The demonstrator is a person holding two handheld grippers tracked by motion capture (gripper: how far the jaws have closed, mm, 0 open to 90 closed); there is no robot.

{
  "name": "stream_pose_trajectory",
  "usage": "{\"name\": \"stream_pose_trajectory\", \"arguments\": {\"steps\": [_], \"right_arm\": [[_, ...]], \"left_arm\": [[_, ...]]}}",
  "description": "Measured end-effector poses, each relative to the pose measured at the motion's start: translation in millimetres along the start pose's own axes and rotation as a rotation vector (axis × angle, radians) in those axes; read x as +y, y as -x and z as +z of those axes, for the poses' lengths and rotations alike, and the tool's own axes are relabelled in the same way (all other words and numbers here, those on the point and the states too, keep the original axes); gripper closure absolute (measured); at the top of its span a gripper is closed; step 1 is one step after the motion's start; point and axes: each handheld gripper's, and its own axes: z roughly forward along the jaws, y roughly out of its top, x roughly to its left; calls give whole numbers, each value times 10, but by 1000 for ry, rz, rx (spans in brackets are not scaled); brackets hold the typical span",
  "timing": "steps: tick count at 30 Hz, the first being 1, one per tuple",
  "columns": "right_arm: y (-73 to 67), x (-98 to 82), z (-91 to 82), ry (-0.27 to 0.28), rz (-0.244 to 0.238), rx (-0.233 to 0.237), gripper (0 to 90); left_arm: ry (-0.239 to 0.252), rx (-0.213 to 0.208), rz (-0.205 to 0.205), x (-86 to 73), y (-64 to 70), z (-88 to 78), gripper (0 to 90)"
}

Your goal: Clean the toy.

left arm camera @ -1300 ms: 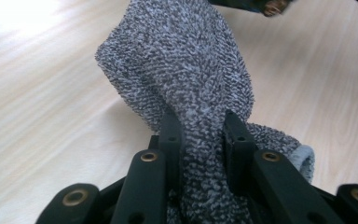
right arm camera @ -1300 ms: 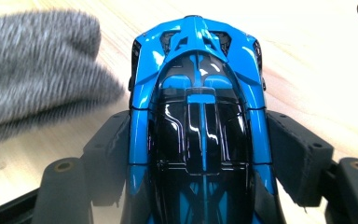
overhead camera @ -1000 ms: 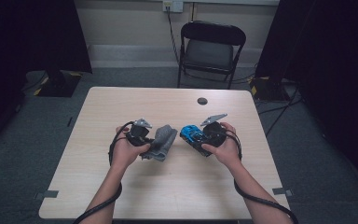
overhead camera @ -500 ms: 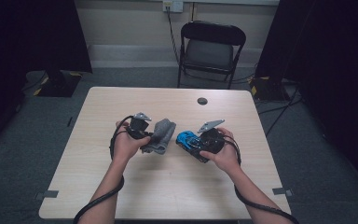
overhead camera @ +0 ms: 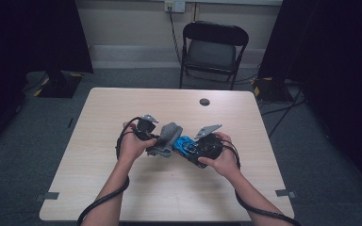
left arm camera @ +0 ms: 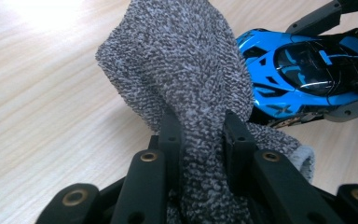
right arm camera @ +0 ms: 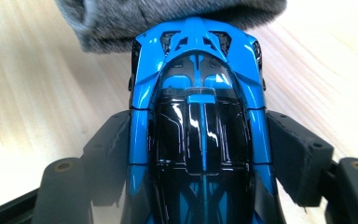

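My left gripper (left arm camera: 199, 135): jaws pinched tight on a grey knitted sock (left arm camera: 186, 70), above the pale wooden table (overhead camera: 122, 197). My right gripper (right arm camera: 200, 154): clamping a glossy blue-and-black toy car (right arm camera: 198, 112), nose touching the sock.

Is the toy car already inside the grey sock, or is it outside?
Outside. The toy car shows whole between the right gripper jaws, its tip just reaching the grey sock.

Sock (overhead camera: 168, 137) sat at table (overhead camera: 99, 188) centre, toy car (overhead camera: 185, 145) just to its right, nose touching the sock. Left gripper (overhead camera: 154, 137) left of sock, right gripper (overhead camera: 194, 151) right of car. Folding chair (overhead camera: 213, 52) stood beyond the table's far edge.
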Motion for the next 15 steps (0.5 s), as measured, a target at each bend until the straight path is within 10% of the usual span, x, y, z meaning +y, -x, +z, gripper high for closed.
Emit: {"name": "stream_pose_trajectory", "arguments": {"steps": [15], "right_arm": [[61,79,66,-18,-4,-22,284]], "left_arm": [[-26,-44,23,-6,14,-20,739]]}}
